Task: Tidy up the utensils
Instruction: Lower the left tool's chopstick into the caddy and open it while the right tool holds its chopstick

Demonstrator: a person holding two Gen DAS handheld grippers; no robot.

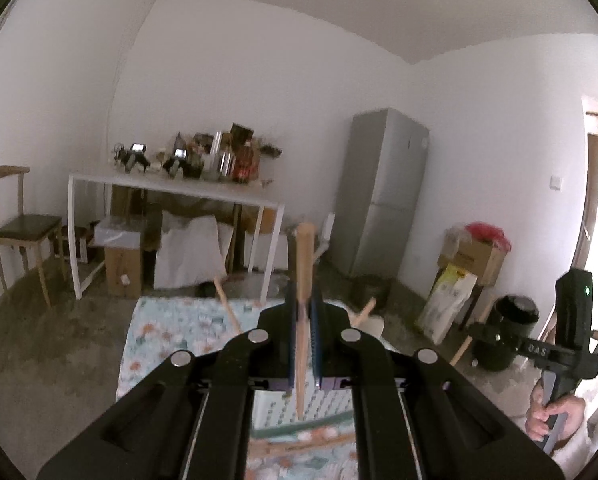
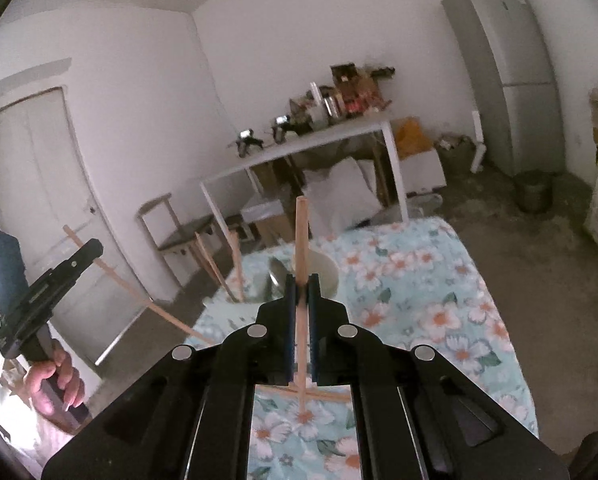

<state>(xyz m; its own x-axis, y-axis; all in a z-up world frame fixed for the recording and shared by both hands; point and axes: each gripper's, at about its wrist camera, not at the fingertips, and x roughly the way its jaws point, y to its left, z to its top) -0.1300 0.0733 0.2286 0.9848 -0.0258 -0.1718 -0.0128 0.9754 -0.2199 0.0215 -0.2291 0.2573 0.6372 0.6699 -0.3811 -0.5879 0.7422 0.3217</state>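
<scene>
Left gripper (image 1: 303,300) clamped on a thin pale wooden chopstick (image 1: 303,264); right gripper (image 2: 302,292) clamped on a second wooden chopstick (image 2: 301,236), both upright.

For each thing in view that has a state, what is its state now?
Left claw: shut on a wooden chopstick.
Right claw: shut on another wooden chopstick.
White bowl: upright on the floral cloth, spoon inside.
Fridge: doors shut.

Black tongs (image 1: 303,300), blue pads, seemingly silver rivets.
</scene>
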